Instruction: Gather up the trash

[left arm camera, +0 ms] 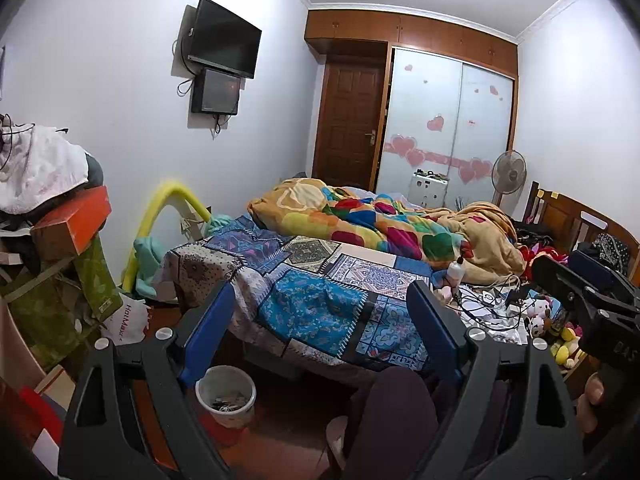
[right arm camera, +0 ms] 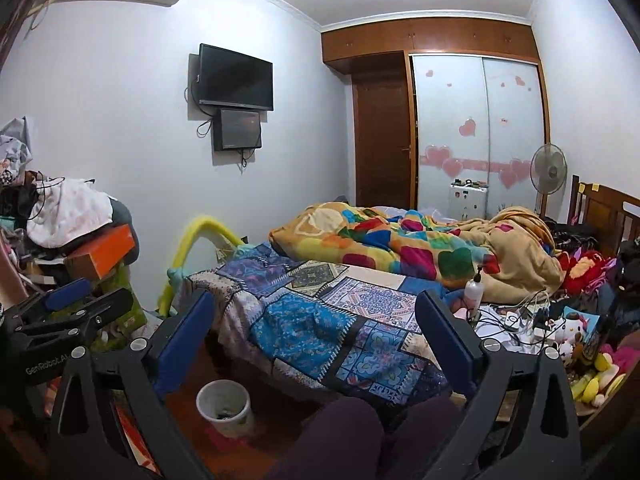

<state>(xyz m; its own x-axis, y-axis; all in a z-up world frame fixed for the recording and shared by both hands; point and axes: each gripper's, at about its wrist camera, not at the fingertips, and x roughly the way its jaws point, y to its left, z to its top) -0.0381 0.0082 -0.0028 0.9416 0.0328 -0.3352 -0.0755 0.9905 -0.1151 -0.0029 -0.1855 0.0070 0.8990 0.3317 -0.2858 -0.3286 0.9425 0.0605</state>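
Trash sits in the small round white plastic bin (left arm camera: 226,394) on the dark red floor, low and a bit left between the blue pads of my left gripper (left arm camera: 324,308). From my right gripper (right arm camera: 316,316) I see the same bin (right arm camera: 224,402), also low and near the left pad. I can make out little scraps inside it, but not what they are.

Both grippers have black frames with flat blue pads. Both sets of jaws stand wide apart with nothing between them.

Ahead is the bed with the blue patchwork cover (left arm camera: 320,304), which looks soft and a bit wrinkled. A fluffy blanket with bright hearts (left arm camera: 360,220) lies bunched up farther back. A clear plastic pump bottle (left arm camera: 456,272) stands upright near a tangle of wires.

Both grippers are held side by side, tipped a little down toward the bed. A finger (left arm camera: 592,396) wraps the right gripper's handle. Knees in dark purple trousers (right arm camera: 340,436) show below.
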